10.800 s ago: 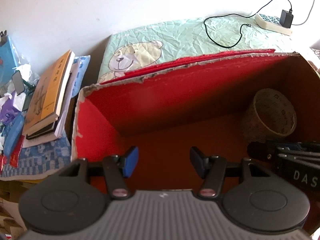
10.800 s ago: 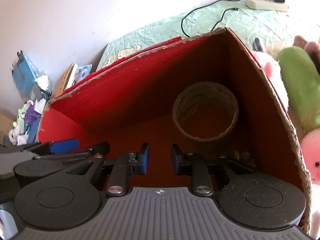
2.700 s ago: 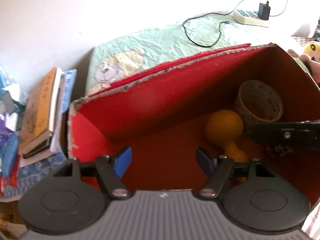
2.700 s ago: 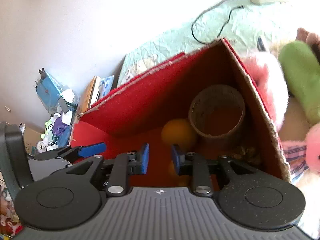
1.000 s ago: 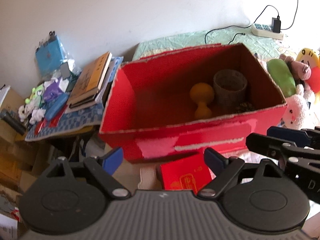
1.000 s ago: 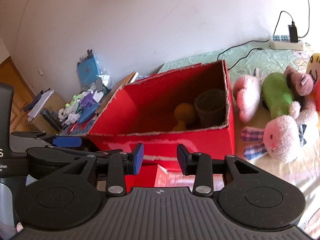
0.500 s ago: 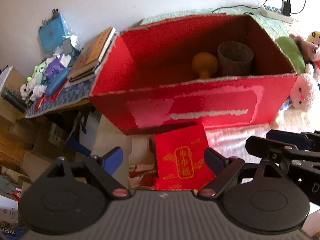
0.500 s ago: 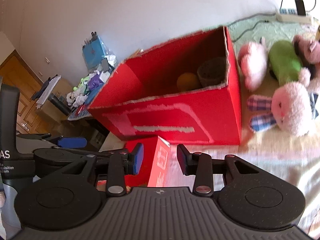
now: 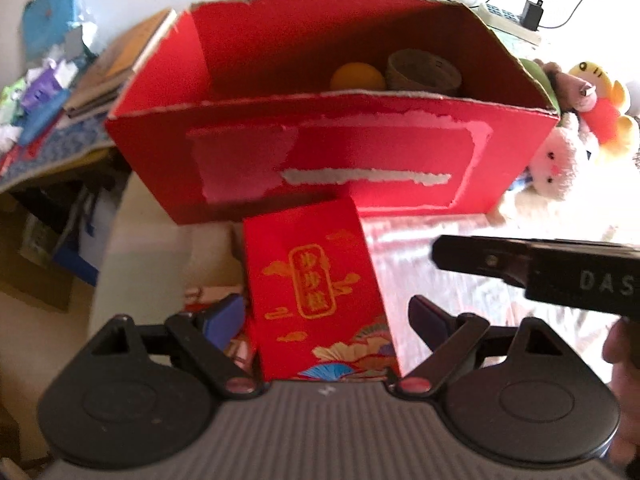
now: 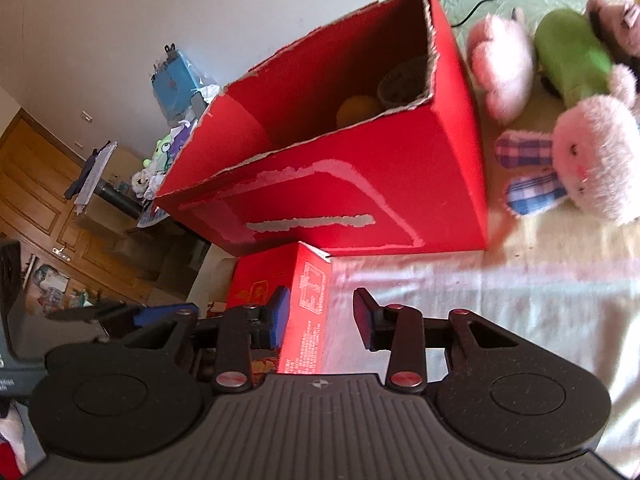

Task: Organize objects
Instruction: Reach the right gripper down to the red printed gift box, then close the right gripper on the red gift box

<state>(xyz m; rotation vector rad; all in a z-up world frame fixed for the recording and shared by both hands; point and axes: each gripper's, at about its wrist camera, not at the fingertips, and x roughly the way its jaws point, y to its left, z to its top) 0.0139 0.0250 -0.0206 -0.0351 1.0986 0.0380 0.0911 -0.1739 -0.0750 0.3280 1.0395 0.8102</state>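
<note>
A small red gift box (image 9: pixel 316 292) with gold print lies on the bed in front of a large open red cardboard box (image 9: pixel 332 160). My left gripper (image 9: pixel 324 320) is open, its fingers on either side of the small box. My right gripper (image 10: pixel 320 316) is open around the small box's right side face (image 10: pixel 310 312). Inside the large box (image 10: pixel 360 184) sit an orange gourd-shaped toy (image 9: pixel 356 76) and a tape roll (image 9: pixel 424 70). The right gripper's body (image 9: pixel 540 264) shows at the right of the left wrist view.
Plush toys (image 10: pixel 584 168) lie to the right of the large box. Books and clutter (image 9: pixel 52 76) sit on a low table at the left. A power strip (image 9: pixel 508 20) lies behind the box. The bed edge drops off at the left.
Both grippers pulled back out of the large box and came down low in front of it. The small red box now lies between the fingers of both.
</note>
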